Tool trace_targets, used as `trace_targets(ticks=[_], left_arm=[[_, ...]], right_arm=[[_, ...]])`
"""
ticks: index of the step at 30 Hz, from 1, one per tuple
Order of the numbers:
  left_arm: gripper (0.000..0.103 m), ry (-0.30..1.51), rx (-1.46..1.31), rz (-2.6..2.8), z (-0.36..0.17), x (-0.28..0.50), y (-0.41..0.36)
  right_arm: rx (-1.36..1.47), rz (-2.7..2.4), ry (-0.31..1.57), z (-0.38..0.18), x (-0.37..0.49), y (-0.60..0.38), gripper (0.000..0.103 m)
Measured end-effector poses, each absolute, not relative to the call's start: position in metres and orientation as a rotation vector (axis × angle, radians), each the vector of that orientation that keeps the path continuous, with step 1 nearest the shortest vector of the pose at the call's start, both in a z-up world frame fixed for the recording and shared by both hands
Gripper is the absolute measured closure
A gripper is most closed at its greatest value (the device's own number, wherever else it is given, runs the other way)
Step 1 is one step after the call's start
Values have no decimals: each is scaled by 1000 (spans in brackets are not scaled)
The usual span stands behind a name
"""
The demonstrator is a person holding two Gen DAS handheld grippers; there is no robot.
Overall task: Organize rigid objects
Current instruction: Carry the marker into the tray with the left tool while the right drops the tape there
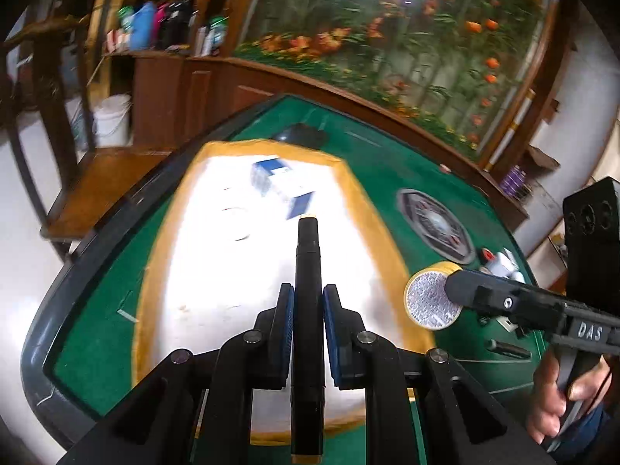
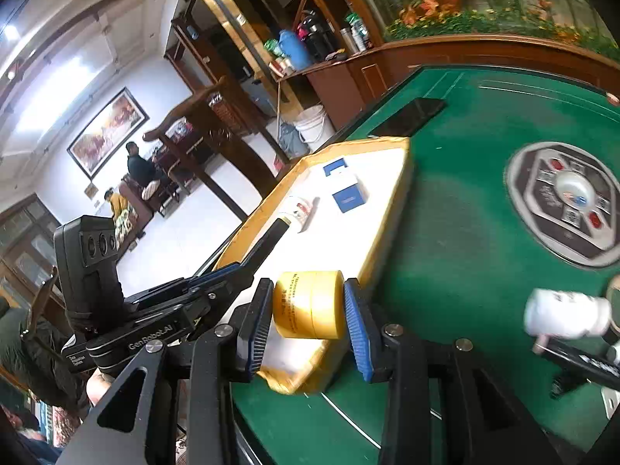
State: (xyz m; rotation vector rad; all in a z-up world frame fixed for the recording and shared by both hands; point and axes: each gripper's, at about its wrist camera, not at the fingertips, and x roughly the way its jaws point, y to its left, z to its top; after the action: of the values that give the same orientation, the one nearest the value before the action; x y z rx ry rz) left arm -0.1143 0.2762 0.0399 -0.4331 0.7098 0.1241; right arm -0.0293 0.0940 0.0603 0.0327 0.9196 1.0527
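Evidently both loads are bound for the white tray [image 1: 217, 271] ahead: the left hand-held gripper [image 1: 306, 306] is clamped on a black pen [image 1: 308, 255], the right hand-held gripper [image 2: 308, 306] on a yellow jar [image 2: 310, 304].

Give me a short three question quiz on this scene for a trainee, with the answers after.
1. What does the left claw grip?
2. True or false: the right claw is empty.
3. Where do the blue boxes lie: A) on the white mat, B) on the bare green table?

Key:
1. A black pen with gold ends.
2. False: it holds a gold round tin.
3. A.
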Motion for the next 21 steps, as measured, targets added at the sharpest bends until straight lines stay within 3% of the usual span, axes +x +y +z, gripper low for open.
trace_targets(ticks=[10, 21], left_arm=[[88, 742, -449, 219, 17, -113, 303], [88, 760, -391, 269, 11, -110, 300]], right_arm=[[-65, 1028, 1001, 25, -27, 159, 67], [-249, 1002, 886, 21, -44, 181, 67]])
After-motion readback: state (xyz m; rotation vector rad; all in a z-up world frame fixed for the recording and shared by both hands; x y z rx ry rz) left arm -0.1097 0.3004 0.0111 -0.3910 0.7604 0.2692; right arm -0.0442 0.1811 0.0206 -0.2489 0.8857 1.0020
